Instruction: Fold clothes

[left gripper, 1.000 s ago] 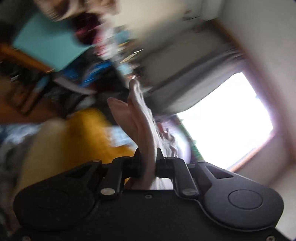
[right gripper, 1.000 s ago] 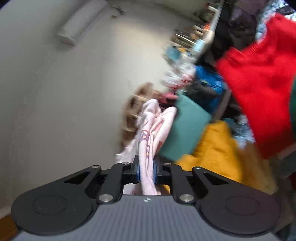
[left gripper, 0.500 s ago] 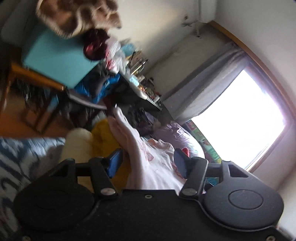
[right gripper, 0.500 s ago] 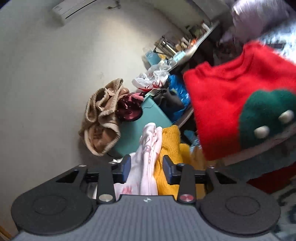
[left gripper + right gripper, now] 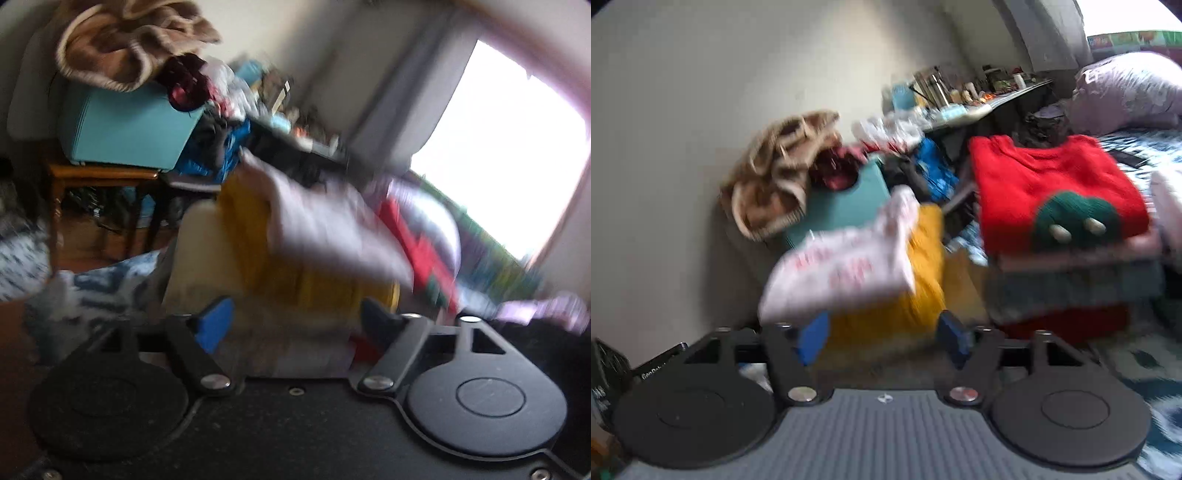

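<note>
A folded white and pink patterned garment lies blurred on top of a yellow folded garment, just ahead of my right gripper, which is open and holds nothing. In the left wrist view the same pale garment rests on the yellow garment. There my left gripper is open too, slightly back from the stack. A red sweater with a green patch tops a second pile to the right.
A teal box on a wooden stool carries a brown blanket. Behind stands a cluttered desk. A blue-and-white patterned bed cover, a lilac pillow and a bright window lie to the right.
Both grippers opened and let go of the white and pink garment, which dropped onto the yellow pile. Both have pulled back and tilted down from it.
</note>
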`<state>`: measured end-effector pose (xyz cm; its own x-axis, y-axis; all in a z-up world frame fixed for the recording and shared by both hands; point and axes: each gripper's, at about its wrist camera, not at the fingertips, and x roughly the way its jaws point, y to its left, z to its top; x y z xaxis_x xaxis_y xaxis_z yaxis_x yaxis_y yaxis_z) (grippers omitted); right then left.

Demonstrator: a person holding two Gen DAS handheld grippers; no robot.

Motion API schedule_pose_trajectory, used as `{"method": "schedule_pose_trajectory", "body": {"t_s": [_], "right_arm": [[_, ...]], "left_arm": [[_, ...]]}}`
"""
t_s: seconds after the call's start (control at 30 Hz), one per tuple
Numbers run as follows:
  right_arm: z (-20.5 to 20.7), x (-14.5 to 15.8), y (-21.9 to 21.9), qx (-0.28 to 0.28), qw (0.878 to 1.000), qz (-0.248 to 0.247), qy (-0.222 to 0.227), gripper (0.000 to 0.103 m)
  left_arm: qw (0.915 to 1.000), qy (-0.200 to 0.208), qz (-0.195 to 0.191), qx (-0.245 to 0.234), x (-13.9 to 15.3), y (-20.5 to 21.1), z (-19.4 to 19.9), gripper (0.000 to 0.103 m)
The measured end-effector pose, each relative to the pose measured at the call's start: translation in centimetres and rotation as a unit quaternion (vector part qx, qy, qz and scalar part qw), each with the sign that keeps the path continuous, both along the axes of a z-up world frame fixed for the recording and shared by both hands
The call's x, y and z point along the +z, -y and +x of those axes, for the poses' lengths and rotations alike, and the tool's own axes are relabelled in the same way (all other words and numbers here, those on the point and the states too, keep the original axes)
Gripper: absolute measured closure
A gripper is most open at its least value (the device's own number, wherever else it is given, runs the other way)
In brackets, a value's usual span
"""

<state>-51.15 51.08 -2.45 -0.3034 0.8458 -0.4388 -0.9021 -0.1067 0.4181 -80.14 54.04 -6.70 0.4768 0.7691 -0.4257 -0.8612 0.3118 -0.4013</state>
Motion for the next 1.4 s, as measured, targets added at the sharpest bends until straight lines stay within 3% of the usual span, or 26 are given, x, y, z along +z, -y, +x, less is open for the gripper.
{"method": "schedule_pose_trajectory", "body": {"t_s": [0.1,0.23,0.43,0.57,0.77,0.87,1.0,1.4], "right_arm": [[-0.9,-0.1,2.9,-0.009,0.998,-0.02,0.052,0.014],[-1.4,0.5,5.8,-0.024,0.996,-0.035,0.084,0.0],[-2.7,4.6,7.0,-0.051,0.987,-0.036,0.148,0.0],[-3.1,7.2,7.4,-0.063,0.983,-0.025,0.17,0.0],[-3.6,8.5,7.0,-0.071,0.981,-0.034,0.18,0.0],[-3.9,8.5,6.8,-0.068,0.98,-0.043,0.181,0.0],[-4.9,8.1,6.8,-0.059,0.979,-0.051,0.189,0.0],[-7.3,6.9,6.1,-0.032,0.978,-0.072,0.194,0.0]], "left_arm": [[0.9985,-0.054,0.01,-0.007,0.1,2.7,1.8,0.002],[0.9909,-0.127,0.041,0.009,2.4,5.8,4.2,0.0],[0.9776,-0.186,0.097,0.014,8.1,8.7,5.6,0.0],[0.9676,-0.223,0.112,0.039,11.0,9.2,6.0,0.0],[0.9675,-0.232,0.07,0.074,11.5,8.5,6.2,0.0],[0.9596,-0.26,0.055,0.092,11.5,8.3,6.8,0.0],[0.9628,-0.248,0.036,0.101,11.4,8.1,6.3,0.0],[0.9578,-0.26,0.035,0.117,10.9,8.2,5.1,0.0]]}}
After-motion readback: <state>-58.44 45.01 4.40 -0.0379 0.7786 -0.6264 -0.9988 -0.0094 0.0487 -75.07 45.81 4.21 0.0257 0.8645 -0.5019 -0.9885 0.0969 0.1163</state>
